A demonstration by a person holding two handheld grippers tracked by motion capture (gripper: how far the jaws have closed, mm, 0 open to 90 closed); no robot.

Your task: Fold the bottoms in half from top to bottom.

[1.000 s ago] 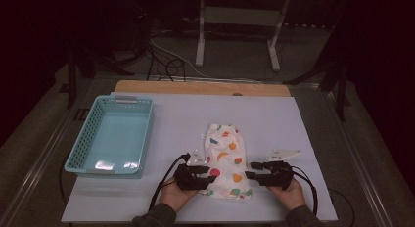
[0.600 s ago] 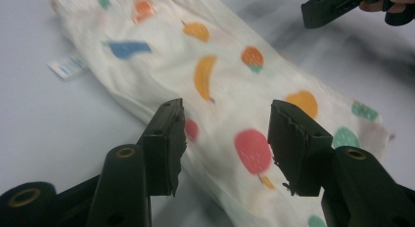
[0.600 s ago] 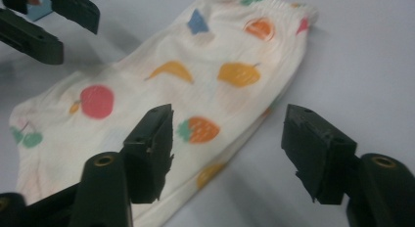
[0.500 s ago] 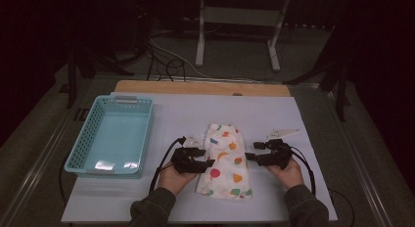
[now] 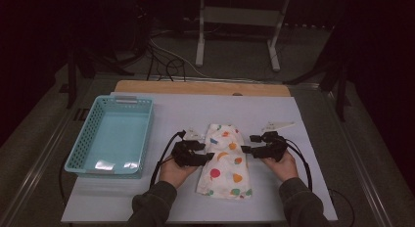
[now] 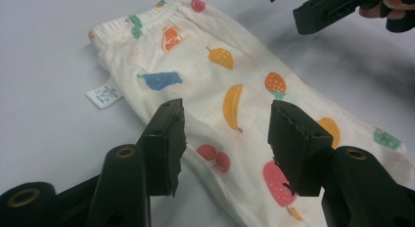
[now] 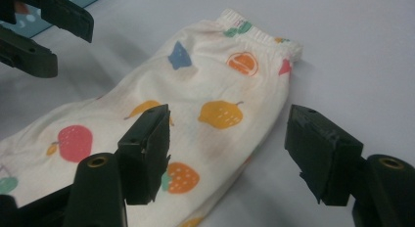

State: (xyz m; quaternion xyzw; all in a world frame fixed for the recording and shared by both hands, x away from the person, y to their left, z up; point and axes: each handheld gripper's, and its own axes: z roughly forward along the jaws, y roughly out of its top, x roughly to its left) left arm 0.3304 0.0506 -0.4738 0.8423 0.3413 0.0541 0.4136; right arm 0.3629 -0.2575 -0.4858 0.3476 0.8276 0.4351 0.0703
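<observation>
White table [image 5: 303, 139], dark room behind. Fruit-print trousers [image 5: 224, 161] lie folded lengthwise, just right of teal basket [image 5: 110, 134]. Left gripper [image 5: 208, 156] & right gripper [image 5: 244, 149] flank them, jaws just opened, nothing held. Prob. another fold left, then into basket.

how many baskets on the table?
1: the blue basket at the table's left, beside the fruit-print pants.
</observation>
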